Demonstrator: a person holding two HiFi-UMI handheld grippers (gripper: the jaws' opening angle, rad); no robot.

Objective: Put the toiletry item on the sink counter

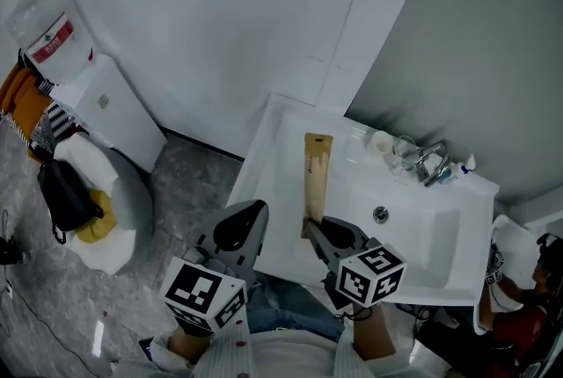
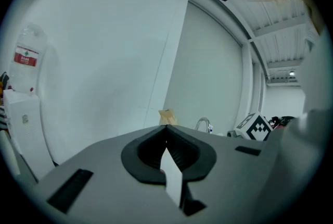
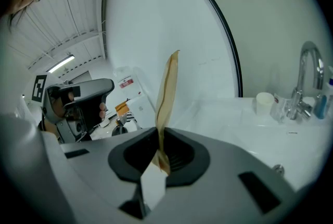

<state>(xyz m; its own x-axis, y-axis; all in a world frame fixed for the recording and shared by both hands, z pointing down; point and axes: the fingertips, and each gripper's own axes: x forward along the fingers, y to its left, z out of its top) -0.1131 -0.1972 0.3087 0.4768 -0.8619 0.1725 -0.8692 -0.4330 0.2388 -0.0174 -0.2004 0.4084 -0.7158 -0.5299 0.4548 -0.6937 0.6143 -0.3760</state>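
Holding the long brown paper packet (image 1: pixel 318 174) by its near end, the right gripper (image 1: pixel 314 228) has its jaws clenched on the thin stock. The right gripper view shows the packet edge-on, pinched between the jaws and running straight out ahead of them. The packet reaches from near the front edge of the white bench (image 1: pixel 274 158) toward its back edge, over the flat strip left of the basin (image 1: pixel 413 237). Whether its far end already touches the bench I cannot tell. The left gripper (image 1: pixel 256 211) hangs off the bench's front left corner, its jaws pressed together on nothing.

The step in hand looks like the set-down. To do it well, lower the right gripper until the packet comes flat onto that left strip. Keep it parallel to the left edge and clear of the basin's rim, so it cannot slide into the bowl. The packet looks light and flimsy and may flop, so let the far end land first, then part the jaws and draw straight back toward the front edge. The tap (image 1: pixel 430 163) and the cup (image 1: pixel 382 141) at the back edge stand well apart from that spot. The left gripper has no job here and is best kept off the bench.
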